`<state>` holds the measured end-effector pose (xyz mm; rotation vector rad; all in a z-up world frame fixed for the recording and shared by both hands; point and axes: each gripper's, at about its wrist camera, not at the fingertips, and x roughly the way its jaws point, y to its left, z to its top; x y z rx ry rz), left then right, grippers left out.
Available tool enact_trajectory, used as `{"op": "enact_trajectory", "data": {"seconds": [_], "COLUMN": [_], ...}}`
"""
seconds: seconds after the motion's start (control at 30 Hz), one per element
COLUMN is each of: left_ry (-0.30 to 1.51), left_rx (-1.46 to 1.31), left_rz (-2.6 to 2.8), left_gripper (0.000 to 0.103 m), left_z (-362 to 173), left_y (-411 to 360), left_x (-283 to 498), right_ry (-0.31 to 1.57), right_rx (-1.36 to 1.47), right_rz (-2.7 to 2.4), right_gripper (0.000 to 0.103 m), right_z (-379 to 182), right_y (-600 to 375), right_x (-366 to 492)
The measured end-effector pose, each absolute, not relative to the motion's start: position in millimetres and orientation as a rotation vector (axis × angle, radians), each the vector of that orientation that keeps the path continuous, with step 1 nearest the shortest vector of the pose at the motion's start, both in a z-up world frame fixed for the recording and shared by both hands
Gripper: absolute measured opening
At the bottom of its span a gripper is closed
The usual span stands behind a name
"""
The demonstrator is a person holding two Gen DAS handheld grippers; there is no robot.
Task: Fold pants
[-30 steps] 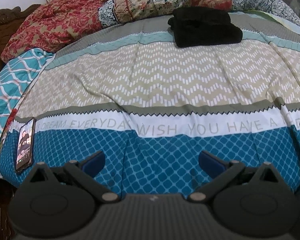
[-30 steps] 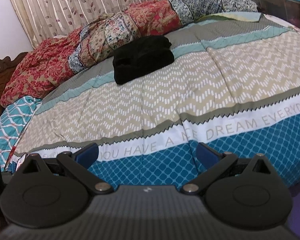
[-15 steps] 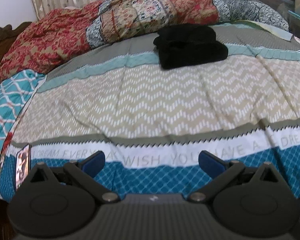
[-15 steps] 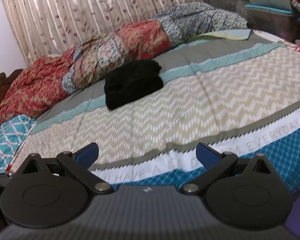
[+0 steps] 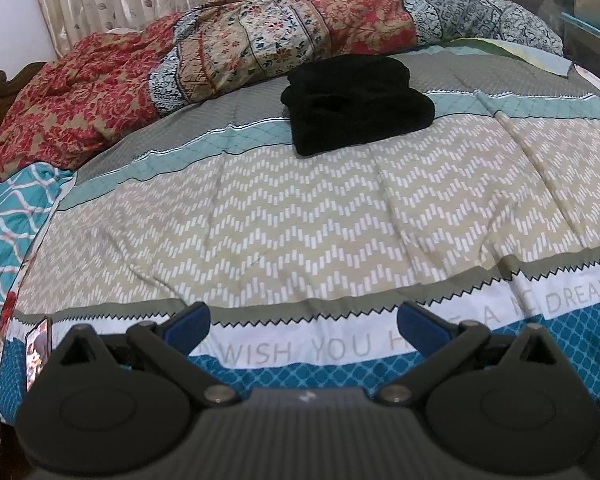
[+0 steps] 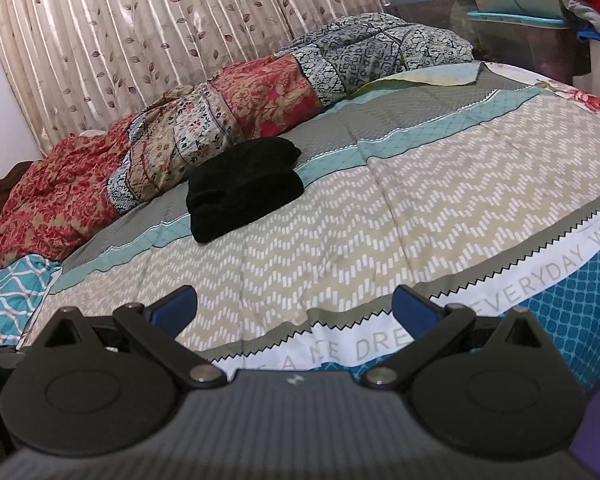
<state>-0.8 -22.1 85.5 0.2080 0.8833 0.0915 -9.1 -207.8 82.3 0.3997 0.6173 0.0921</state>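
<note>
Black pants lie in a compact folded bundle toward the bed's far edge; my left gripper and right gripper, both spread and empty, hover over its near edge, so I judge folding either done or awaiting unbundling.

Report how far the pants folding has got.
Done, by the look of it: the black pants lie as a compact folded bundle on the bedspread, in front of the patterned quilt. In hand: nothing; the left gripper and the right gripper are both open, empty and well short of the bundle. Left: apparently nothing; no other pants show.
</note>
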Motion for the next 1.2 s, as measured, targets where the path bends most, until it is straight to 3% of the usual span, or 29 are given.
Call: {"op": "enact_trajectory", "data": {"seconds": [0.67, 1.2], "left_ry": [0.922, 0.951], "left_rx": [0.233, 0.135], "left_rz": [0.038, 0.029], "left_gripper": [0.103, 0.103], "left_z": [79, 73], "left_y": [-59, -39], "left_x": [39, 62], "right_ry": [0.619, 0.644], "right_rx": [0.413, 0.348], "right_rz": [0.027, 0.052], "right_gripper": [0.103, 0.103], "right_z": [78, 74], "right_y": [-232, -216], "right_x": [6, 29]}}
